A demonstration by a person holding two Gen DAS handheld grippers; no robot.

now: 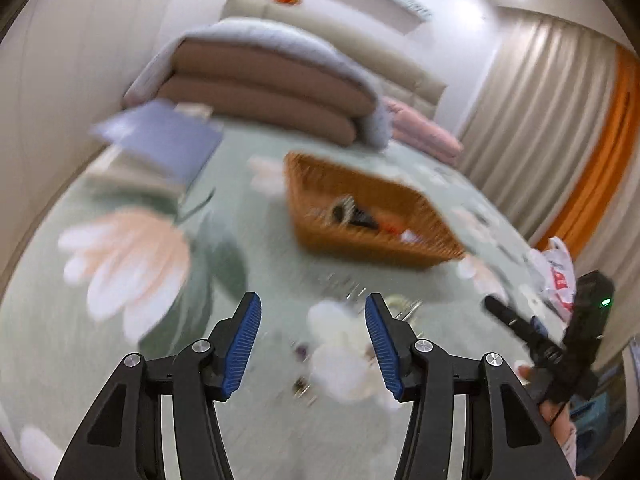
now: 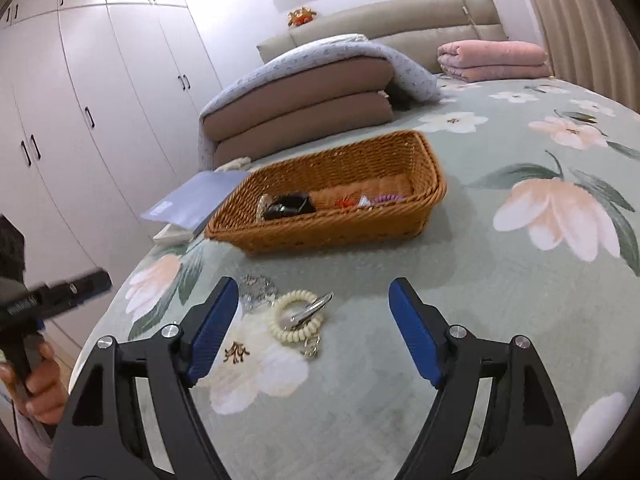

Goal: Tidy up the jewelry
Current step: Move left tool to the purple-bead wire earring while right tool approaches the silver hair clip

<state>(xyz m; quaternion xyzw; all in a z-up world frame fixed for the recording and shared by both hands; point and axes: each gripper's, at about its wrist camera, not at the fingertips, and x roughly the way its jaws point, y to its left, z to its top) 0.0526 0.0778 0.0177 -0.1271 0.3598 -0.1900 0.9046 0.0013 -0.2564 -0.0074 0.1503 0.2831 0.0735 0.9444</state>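
A woven brown basket stands on the flowered bed cover and holds a black item and small orange and purple pieces. In front of it lie a cream coil bracelet with a silver clip across it, and a sparkly silver piece. My right gripper is open above the cover, with the bracelet between its jaws but not touched. In the blurred left wrist view, my left gripper is open and empty, short of the basket, with faint small pieces on the cover between its jaws.
Folded quilts and a pink blanket lie at the headboard. A pale blue folder lies left of the basket near the bed edge. White wardrobes line the left. A plastic bag sits at the right in the left wrist view.
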